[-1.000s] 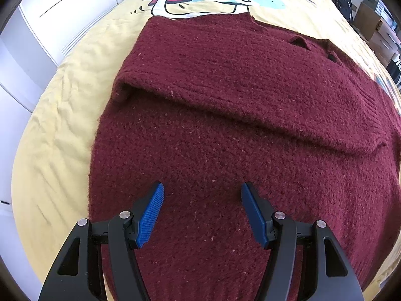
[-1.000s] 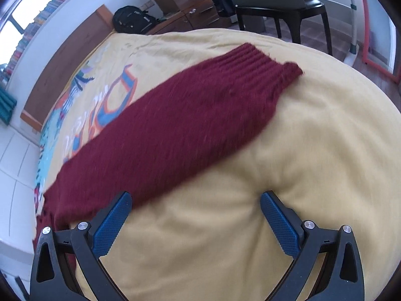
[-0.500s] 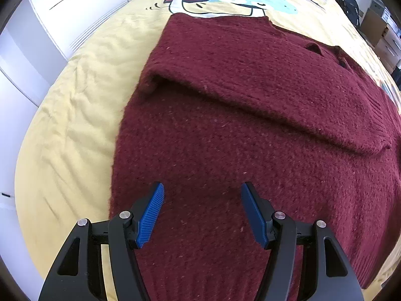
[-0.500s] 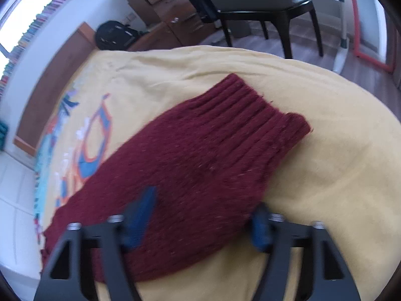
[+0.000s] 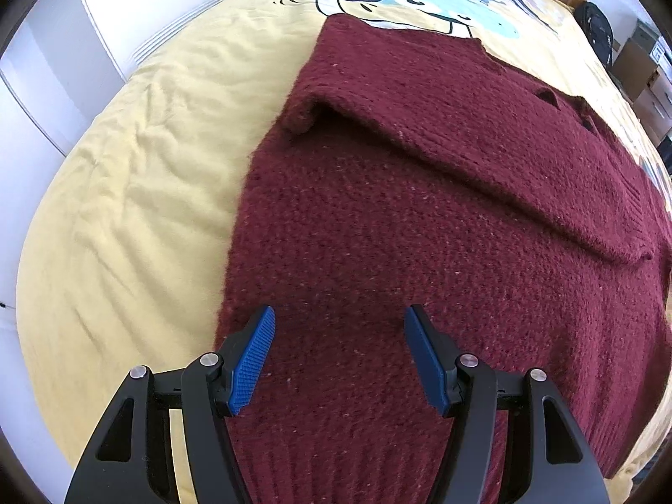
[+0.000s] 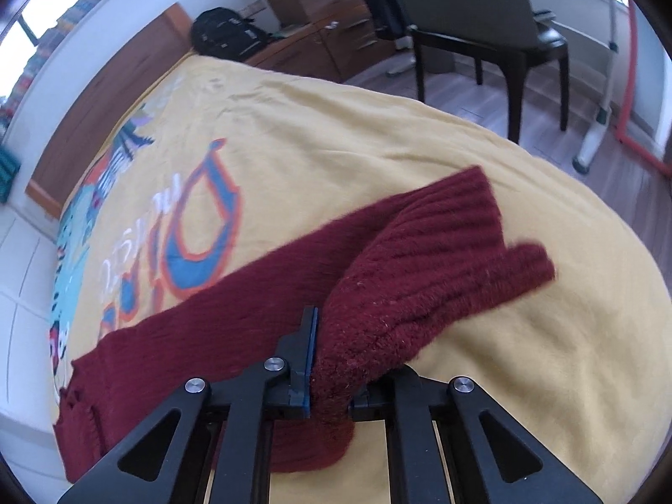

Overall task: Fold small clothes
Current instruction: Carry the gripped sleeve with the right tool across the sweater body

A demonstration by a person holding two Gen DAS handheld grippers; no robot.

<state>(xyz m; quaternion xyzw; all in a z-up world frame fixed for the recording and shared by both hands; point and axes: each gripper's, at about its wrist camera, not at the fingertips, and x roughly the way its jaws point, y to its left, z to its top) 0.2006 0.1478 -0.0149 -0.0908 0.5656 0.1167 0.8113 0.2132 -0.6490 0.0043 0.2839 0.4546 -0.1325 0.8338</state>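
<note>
A maroon knitted sweater [image 5: 420, 231] lies flat on a yellow bedspread [image 5: 147, 168], with one sleeve [image 5: 462, 126] folded across its chest. My left gripper [image 5: 340, 315] hovers open over the sweater's lower body, near its left edge, with nothing between its pads. In the right wrist view the other sleeve [image 6: 235, 306] stretches across the bed. My right gripper [image 6: 332, 327] is closing down on that sleeve's ribbed cuff [image 6: 441, 260]. The cloth is bunched and pinched between the jaws and raised off the bedspread [image 6: 546, 357]. The right pad is hidden behind the knit.
The bedspread carries a large cartoon print [image 6: 189, 227]. White cupboard doors [image 5: 63, 54] stand along the bed's left side. Beyond the bed are a dark chair [image 6: 483, 29], wooden drawers [image 6: 336, 0], a black backpack [image 6: 222, 35] and cardboard boxes [image 5: 634, 63].
My right gripper moved from bare bedspread onto the cuff, went from wide open to shut on it and lifted it. My left gripper drifted toward the sweater's left edge, still open.
</note>
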